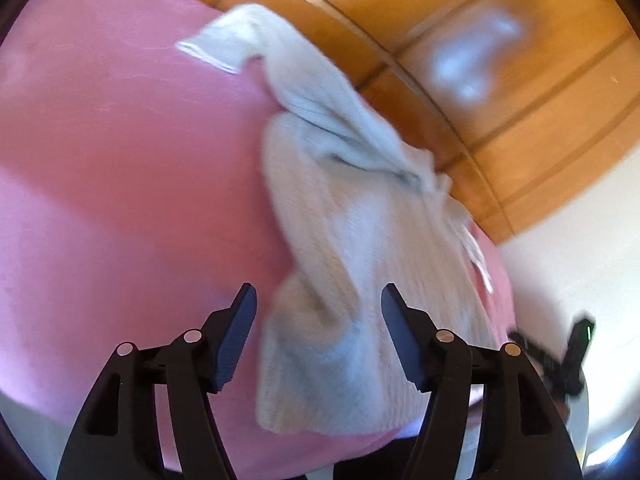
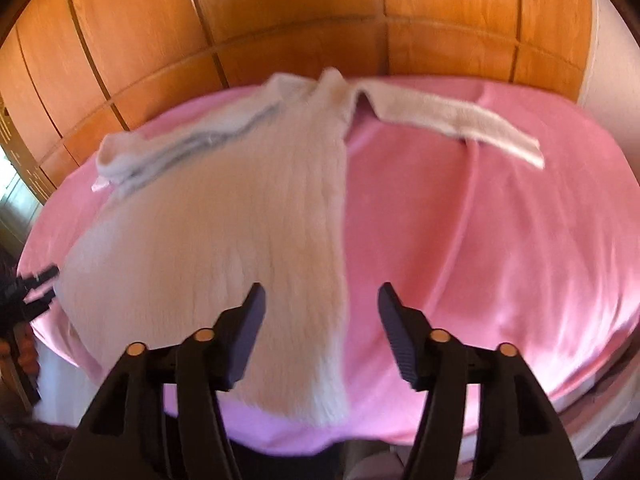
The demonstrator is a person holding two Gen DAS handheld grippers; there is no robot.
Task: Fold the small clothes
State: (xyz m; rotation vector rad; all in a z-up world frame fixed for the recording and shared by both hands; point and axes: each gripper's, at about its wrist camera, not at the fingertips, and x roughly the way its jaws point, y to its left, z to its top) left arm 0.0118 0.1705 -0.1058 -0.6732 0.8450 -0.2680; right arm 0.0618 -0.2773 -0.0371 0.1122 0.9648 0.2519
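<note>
Black fingers of both grippers stand wide apart, nothing between them. Left gripper (image 1: 318, 300) hovers over the near hem of the cream knit sweater (image 1: 360, 248); right gripper (image 2: 320, 300) hovers over the sweater's near right edge, straddling knit and pink cover (image 2: 480, 260). Sweater (image 2: 224, 232) lies on the cover, body half-folded lengthwise, hem near, collar far. One sleeve (image 2: 168, 148) is bunched across the far left of the body; the other sleeve (image 2: 452, 124) stretches flat to the far right on the cover. Wooden panelling (image 2: 280, 32) stands behind.

Judgement: fold is partly done, the right sleeve not yet brought in. Risks: knit is thick and soft, so a pinch at the hem may catch only the top layer and peel the fold open; it may also grab the cover beneath and drag it. The bunched left sleeve could leave a lump. Both frames are blurred, so exact contact cannot be told.
</note>
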